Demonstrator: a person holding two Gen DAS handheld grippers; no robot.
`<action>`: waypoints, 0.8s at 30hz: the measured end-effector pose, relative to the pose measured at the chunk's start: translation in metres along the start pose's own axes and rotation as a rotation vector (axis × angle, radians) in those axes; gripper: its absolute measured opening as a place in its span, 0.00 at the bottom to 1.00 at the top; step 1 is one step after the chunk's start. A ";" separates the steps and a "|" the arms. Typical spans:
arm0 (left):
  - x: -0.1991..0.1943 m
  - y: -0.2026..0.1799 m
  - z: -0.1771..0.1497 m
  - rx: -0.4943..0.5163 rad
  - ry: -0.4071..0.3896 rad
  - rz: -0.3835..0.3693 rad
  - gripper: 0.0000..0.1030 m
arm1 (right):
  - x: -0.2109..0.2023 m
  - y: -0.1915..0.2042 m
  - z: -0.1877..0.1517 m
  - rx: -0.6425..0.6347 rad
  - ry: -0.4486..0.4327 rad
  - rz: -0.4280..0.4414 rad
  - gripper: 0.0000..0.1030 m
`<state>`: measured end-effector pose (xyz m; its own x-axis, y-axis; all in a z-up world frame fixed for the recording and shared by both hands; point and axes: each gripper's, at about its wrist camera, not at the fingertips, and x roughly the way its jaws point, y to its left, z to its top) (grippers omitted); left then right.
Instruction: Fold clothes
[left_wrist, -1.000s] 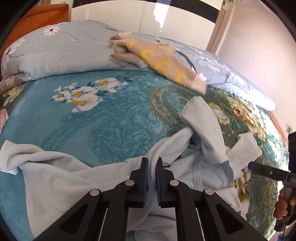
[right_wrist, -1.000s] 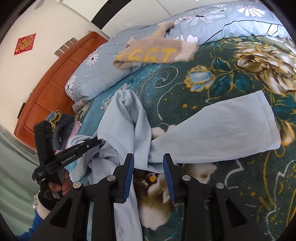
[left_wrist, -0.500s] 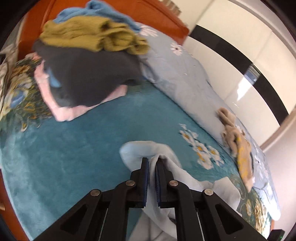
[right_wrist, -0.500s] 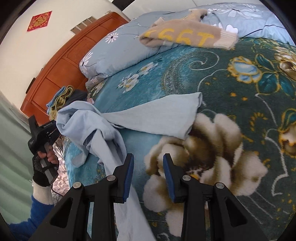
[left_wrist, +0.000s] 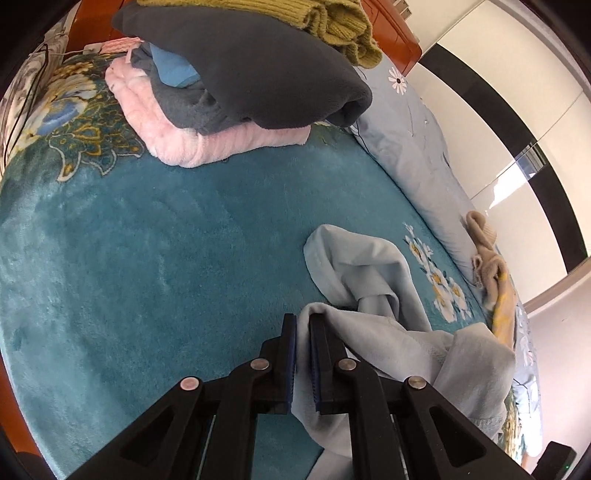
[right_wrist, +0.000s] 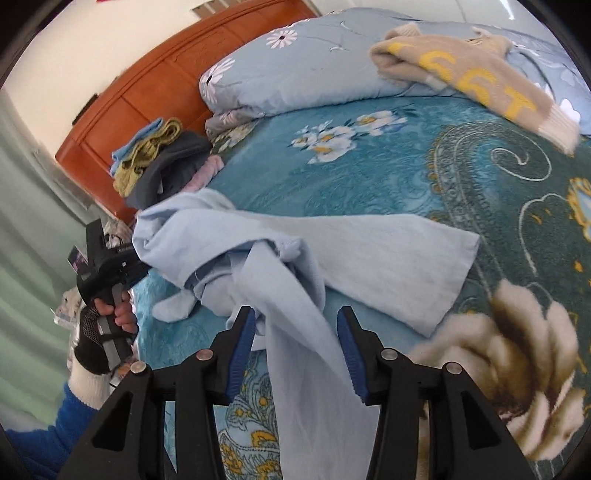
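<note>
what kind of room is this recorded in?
Almost certainly a home bedroom. The work surface is a bed: a teal floral blanket with a wooden headboard behind it, a rolled light-blue floral quilt, and a stack of folded clothes at the head end.

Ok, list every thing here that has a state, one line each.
left gripper: shut on the light blue garment.
right gripper: open, cloth hanging between its fingers.
light blue garment: unfolded, bunched, one sleeve spread flat.
beige sweater: crumpled on the quilt.
clothes pile: folded, stacked.
</note>
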<state>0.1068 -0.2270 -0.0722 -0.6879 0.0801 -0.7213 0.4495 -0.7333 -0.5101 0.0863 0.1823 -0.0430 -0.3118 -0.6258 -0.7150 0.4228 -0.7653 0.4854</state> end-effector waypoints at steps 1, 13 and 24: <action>0.000 0.000 0.000 -0.003 -0.001 -0.004 0.08 | 0.002 0.002 -0.003 -0.004 0.013 -0.004 0.31; -0.021 -0.016 0.001 0.011 -0.017 -0.122 0.08 | -0.087 -0.037 -0.003 0.086 -0.203 -0.261 0.02; -0.006 -0.030 -0.028 0.058 0.096 -0.163 0.08 | -0.183 -0.105 -0.013 0.250 -0.388 -0.550 0.02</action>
<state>0.1139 -0.1865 -0.0660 -0.6901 0.2626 -0.6744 0.3013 -0.7430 -0.5976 0.1096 0.3792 0.0300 -0.7230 -0.1124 -0.6816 -0.0757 -0.9678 0.2399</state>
